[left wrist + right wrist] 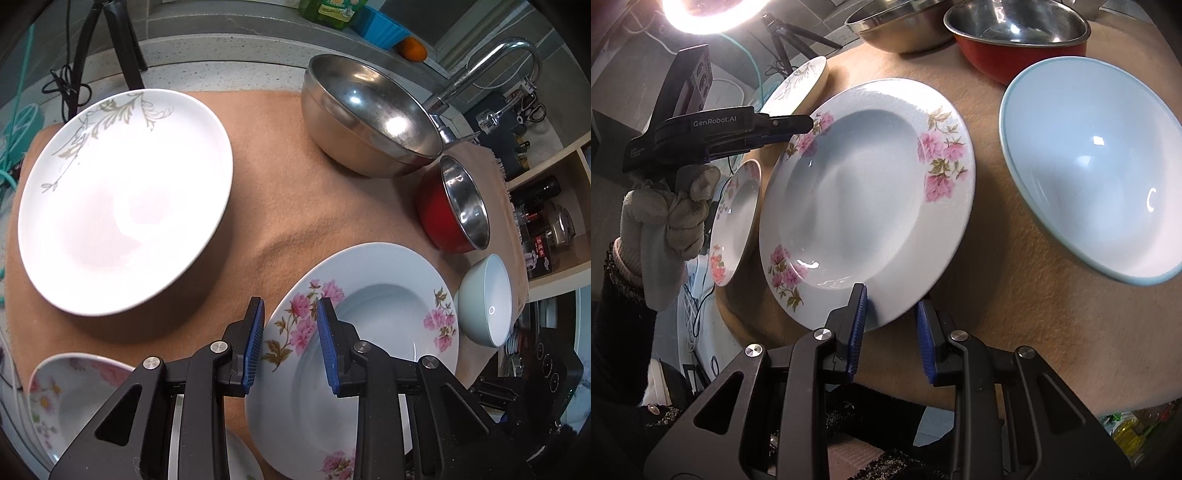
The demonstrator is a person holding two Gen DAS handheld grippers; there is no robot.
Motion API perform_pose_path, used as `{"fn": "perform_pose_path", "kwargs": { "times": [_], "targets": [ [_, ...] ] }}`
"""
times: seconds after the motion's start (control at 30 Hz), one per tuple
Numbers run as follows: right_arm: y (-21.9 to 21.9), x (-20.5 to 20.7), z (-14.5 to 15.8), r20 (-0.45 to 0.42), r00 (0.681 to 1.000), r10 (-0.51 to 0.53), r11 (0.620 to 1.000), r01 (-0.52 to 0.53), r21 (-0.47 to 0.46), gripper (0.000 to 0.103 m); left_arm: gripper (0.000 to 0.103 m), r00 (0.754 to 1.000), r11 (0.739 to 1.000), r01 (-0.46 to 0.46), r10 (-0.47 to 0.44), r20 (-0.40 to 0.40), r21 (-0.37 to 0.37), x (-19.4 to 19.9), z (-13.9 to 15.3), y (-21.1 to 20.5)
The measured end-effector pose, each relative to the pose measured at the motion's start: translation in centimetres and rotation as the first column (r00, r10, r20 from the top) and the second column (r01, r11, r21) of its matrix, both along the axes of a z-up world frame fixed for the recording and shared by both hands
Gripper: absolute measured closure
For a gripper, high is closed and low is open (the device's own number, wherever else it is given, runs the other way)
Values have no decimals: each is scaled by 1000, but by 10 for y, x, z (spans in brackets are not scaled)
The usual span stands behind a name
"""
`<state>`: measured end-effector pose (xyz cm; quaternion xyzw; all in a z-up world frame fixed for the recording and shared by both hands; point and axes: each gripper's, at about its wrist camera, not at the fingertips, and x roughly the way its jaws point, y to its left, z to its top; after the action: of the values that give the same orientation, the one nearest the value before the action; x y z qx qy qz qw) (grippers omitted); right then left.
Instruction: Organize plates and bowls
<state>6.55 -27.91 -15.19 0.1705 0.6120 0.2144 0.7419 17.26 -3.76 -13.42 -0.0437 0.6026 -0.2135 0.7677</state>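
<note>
Left tool (290,321): jaws parted, astride rim of flowered plate (373,332), not clamped.
Right tool (892,314): parted, empty, at plate's near rim.
Plate: on bench cloth (295,192), near front edge.

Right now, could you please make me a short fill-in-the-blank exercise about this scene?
1. The pink-flowered plate lies on a ____ cloth.
2. Both the left gripper and the right gripper are ____.
3. The steel-lined bowl is ____ outside.

Missing words: tan; open; red
</note>
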Motion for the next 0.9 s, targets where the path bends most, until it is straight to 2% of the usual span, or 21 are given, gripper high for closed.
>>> {"fn": "perform_pose_path", "kwargs": {
  "times": [0.9],
  "targets": [
    [1,-7,0,-7,996,92,996,-92,-3,75,76,999,999,-36,36,6,18,-23,-3,-1]
  ]
}}
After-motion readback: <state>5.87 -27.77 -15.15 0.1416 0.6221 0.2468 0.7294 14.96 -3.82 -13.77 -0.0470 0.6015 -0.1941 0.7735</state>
